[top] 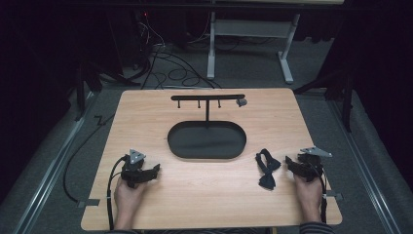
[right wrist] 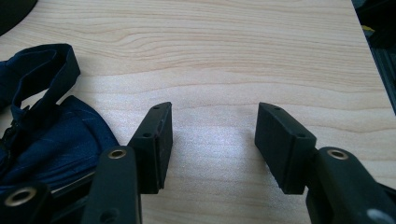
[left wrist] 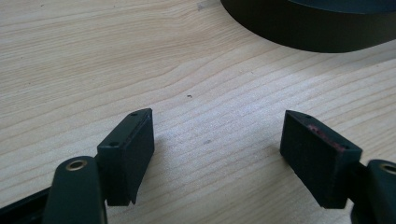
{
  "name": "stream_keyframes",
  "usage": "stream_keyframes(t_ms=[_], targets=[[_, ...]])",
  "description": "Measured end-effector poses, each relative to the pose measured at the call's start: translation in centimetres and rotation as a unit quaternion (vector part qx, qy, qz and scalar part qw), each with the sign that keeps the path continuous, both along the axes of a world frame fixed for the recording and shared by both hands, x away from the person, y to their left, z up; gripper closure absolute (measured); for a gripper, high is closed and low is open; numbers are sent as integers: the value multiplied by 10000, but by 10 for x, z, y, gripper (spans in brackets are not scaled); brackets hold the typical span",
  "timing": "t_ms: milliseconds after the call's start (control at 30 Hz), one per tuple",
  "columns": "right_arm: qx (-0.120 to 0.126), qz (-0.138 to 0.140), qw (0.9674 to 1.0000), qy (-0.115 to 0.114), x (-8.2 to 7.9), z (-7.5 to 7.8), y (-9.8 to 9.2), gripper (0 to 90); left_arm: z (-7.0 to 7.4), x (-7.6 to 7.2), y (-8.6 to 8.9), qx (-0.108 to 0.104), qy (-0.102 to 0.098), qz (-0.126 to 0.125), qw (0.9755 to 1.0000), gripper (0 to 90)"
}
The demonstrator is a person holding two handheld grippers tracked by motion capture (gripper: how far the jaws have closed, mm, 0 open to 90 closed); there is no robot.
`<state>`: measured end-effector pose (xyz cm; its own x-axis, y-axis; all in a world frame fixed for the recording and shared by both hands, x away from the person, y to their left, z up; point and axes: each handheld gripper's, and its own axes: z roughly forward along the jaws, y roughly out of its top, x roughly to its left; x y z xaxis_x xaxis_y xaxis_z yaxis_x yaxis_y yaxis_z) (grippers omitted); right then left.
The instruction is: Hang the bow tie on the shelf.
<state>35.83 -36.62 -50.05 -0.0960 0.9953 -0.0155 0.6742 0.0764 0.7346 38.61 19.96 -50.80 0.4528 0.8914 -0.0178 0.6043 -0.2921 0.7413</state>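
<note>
Both hands are resting grippers on the table (top: 146, 204), jaws wide and empty. Right gripper (top: 291, 163) is sitting just beside the bow tie (top: 267, 168) at its nine o'clock; grasping it probably comes next, likely for the stand (top: 207, 100) at twelve o'clock. Left gripper (top: 152, 170) is waiting.

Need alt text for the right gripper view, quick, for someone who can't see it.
The right gripper has its two black jaws open over bare wooden table, nothing between them. A dark blue bow tie with its strap lies beside the left jaw, at the picture's left edge.
</note>
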Motion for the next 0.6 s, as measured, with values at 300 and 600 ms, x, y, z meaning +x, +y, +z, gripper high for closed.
stream_keyframes(t_ms=[300, 600], targets=[[17, 13, 10000, -4, 0, 0, 0, 497, 0, 0, 0, 9, 3, -6, 10000, 265], [121, 59, 9999, 18, -2, 2, 1, 538, 0, 0, 0, 4, -2, -4, 10000, 265]])
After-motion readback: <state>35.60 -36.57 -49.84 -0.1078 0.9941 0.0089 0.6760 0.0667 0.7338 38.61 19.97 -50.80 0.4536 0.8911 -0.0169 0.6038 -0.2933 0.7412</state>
